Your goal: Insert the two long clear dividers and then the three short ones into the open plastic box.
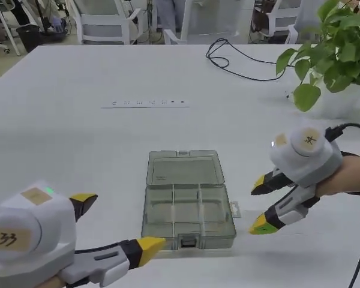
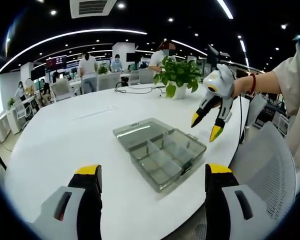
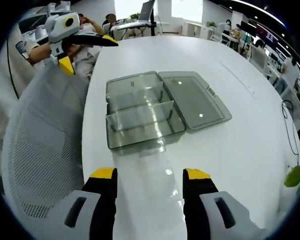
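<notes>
Your box [image 1: 168, 237] sits near the near edge of the tabletop [image 1: 78, 138], its long axis along that edge and its lid [image 1: 184, 168] lying open toward the far edge. The fitted dividers [image 1: 173, 204] are clear and hard to count. The right gripper view shows a loose divider [image 3: 157, 170] flat beside the box; the head view barely resolves it. Left gripper [image 1: 123, 221] and right gripper [image 1: 254, 209]: jaws spread wide, nothing held.

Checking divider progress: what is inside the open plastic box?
Clear dividers stand inside the plastic box, splitting it into compartments. Their exact count is unclear, since the plastic is transparent.
</notes>
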Tool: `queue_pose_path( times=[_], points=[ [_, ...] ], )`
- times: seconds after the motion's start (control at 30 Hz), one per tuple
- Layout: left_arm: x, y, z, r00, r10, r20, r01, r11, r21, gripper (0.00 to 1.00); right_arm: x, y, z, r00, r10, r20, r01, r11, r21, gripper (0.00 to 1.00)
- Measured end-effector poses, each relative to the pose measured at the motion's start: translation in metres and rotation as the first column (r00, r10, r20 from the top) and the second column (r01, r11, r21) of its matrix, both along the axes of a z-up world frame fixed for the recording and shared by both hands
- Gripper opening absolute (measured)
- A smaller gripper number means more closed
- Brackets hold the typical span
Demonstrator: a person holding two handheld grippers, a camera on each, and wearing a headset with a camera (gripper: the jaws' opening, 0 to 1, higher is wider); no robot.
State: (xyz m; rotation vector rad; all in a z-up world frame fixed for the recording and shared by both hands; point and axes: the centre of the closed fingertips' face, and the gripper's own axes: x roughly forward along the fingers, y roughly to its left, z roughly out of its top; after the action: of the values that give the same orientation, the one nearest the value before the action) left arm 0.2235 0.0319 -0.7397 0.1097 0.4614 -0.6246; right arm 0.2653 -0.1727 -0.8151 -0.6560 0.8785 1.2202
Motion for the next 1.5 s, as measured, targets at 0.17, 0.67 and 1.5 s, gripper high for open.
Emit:
queue_pose_path(
  times=[0.17, 0.67, 1.5],
  points=[
    [0.0, 0.002, 0.001, 1.0, 0.005, 0.002, -0.005, 1.0, -0.001, 0.85, 0.0, -0.011, -0.009, 1.0, 0.029, 0.011, -0.029, 0.999, -0.039, 0.52],
    [-0.001, 0.002, 0.005, 1.0, 0.003, 0.019, -0.003, 1.0, -0.001, 0.8, 0.002, -0.033, -0.033, 0.994, 0.107, 0.027, -0.102, 0.984, -0.144, 0.43],
    [-0.003, 0.003, 0.007, 1.0, 0.006, 0.024, -0.006, 1.0, 0.007, 0.78, -0.002, -0.031, -0.037, 0.989, 0.15, 0.01, -0.147, 0.978, -0.145, 0.33]
  ],
)
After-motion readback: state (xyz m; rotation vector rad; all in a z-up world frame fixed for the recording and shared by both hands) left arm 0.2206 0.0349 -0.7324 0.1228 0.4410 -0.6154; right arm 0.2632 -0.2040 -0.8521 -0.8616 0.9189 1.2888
